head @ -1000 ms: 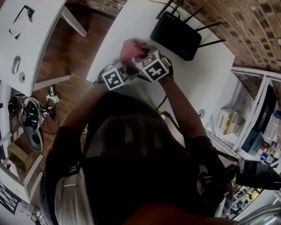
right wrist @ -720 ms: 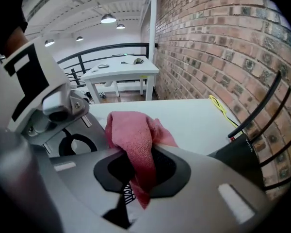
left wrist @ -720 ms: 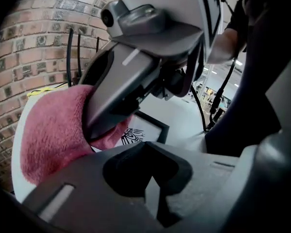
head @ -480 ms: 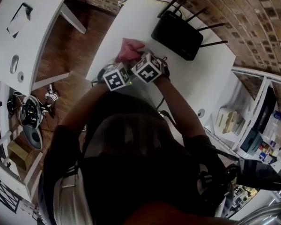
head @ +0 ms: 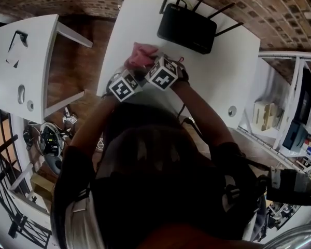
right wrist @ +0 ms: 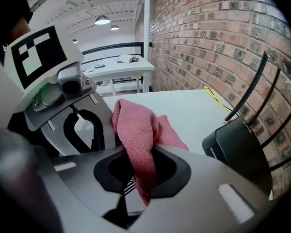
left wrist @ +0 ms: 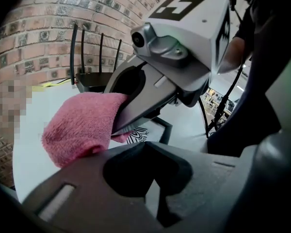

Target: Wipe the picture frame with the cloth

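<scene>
My right gripper (right wrist: 140,178) is shut on a pink cloth (right wrist: 136,130), which bunches out ahead of its jaws. In the left gripper view that cloth (left wrist: 82,125) hangs from the right gripper (left wrist: 119,118), just above a dark-edged picture frame (left wrist: 166,126) with a zebra-striped print. The left gripper (left wrist: 153,178) is shut, its tips right at the frame's near edge; whether they touch it is hidden. From the head view both marker cubes sit side by side behind the cloth (head: 140,55) on the white table (head: 223,61).
A black router (head: 189,27) with several antennas stands at the back of the table against the brick wall. A yellow cable (right wrist: 214,95) lies near it. A second white table (head: 26,51) stands to the left across wooden floor, with shelving at the right.
The right gripper has sunk a little with the cloth. The left gripper has stayed put. The head view has swung, so the table sits more upright in the picture.
</scene>
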A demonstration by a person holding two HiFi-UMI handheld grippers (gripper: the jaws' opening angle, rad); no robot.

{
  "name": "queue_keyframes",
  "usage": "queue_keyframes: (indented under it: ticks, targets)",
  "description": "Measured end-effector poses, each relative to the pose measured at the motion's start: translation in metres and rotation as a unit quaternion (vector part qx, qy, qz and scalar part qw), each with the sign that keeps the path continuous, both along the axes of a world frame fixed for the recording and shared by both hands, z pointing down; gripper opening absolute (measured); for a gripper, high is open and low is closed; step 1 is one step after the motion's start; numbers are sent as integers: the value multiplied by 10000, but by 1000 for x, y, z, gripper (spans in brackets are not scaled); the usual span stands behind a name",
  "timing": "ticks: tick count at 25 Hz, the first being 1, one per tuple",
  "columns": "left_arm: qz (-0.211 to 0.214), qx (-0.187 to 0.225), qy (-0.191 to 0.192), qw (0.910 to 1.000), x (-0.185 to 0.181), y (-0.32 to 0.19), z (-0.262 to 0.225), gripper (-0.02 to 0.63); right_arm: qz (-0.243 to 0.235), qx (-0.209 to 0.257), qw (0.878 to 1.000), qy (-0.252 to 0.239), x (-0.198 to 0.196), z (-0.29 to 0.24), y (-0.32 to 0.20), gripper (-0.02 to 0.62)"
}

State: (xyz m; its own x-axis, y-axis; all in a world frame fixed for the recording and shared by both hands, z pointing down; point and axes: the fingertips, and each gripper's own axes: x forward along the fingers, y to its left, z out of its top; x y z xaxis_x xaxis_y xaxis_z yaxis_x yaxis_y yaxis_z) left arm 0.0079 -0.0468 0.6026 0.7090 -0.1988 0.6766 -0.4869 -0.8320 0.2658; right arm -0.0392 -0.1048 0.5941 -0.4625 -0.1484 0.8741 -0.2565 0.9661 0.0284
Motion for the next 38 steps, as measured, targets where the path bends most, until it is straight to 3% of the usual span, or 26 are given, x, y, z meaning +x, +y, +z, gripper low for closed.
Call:
queue_keyframes:
  ticks: [32,38]
  targets:
    - [-407,-111,-13,9991,-1,-2,3,2,1111,9,9938,-89,99,-3,-9,52]
    - [-447,-152,-24,9989,-2,-1,3,2,1232,7,9923,150,124,-2,-8,54]
